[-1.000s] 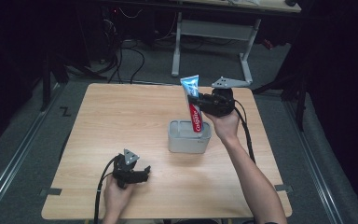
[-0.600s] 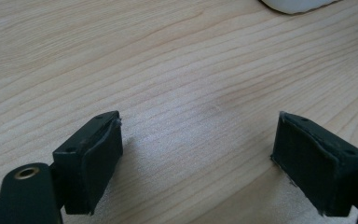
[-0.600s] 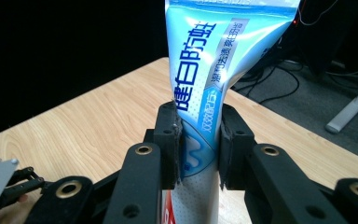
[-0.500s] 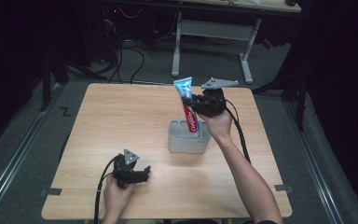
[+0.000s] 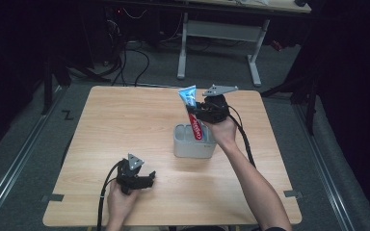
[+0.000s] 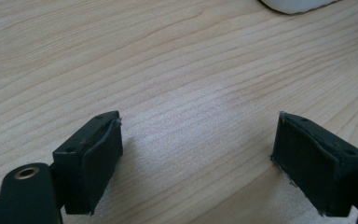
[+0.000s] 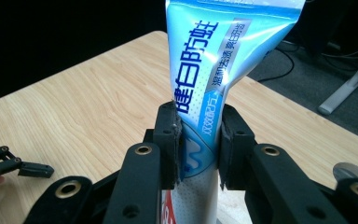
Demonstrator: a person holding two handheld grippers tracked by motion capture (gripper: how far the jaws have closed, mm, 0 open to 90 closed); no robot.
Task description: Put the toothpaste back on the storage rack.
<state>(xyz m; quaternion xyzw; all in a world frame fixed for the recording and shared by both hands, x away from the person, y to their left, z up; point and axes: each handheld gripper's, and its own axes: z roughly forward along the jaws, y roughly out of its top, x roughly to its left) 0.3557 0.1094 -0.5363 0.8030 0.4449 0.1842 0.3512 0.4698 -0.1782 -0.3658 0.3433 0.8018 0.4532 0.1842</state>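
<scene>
1. My right claw [image 5: 197,111] is clamped on the toothpaste tube [image 5: 191,107], standing nearly upright near the table's [image 5: 125,120] far edge.
2. Its lower end is inside the grey holder [image 5: 192,144] directly below.
3. The tube shows blue Chinese writing.
4. My left claw [image 5: 147,179] rests open and empty near the near edge.
</scene>
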